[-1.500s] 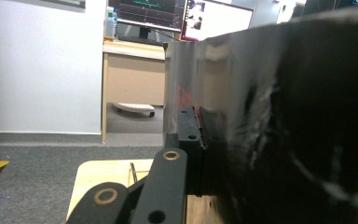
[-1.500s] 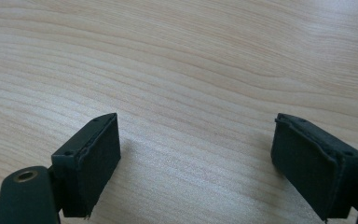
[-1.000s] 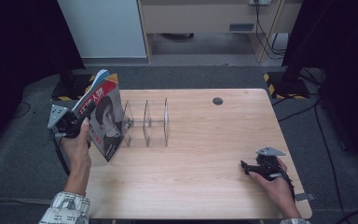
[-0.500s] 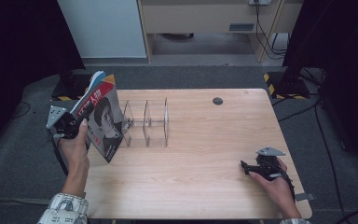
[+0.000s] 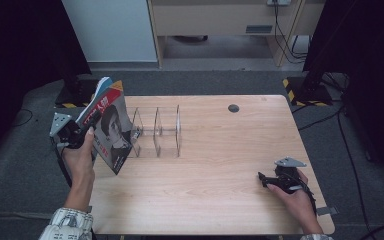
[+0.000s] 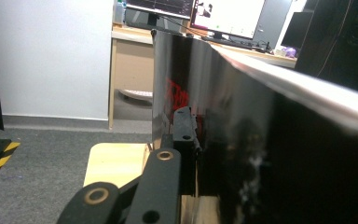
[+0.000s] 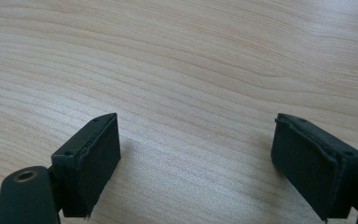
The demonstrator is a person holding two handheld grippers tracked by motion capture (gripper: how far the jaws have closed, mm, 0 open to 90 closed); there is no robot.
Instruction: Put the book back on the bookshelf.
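the right gripper [image 5: 267, 181] is being rested at about five o'clock on the table [image 5: 220, 200], near the person's edge; its jaws are standing wide apart over bare wood in the right gripper view, with nothing between them. it is judged to be waiting rather than working.

further out, at about nine o'clock, the left gripper [image 5: 87, 134] is being held just off the table's left edge, and a magazine [image 5: 109, 127] is being clamped between its jaws. in the left gripper view the jaws are seen pressed on the glossy dark cover [image 6: 261, 154], though they have just been easing open a little. the magazine is being kept upright and tilted, its lower corner low over the table at the left edge; whether it is touching the wood cannot be told.

just beyond it, towards ten o'clock, a clear rack [image 5: 156, 131] with upright dividers is standing on the table; the magazine's far edge is seen at the rack's nearest slot.

the step in hand is judged to be the filing of the magazine into the rack. for the next move, the magazine is probably to be squared with the dividers, lowered into the slot, and let go only once it is being supported there.
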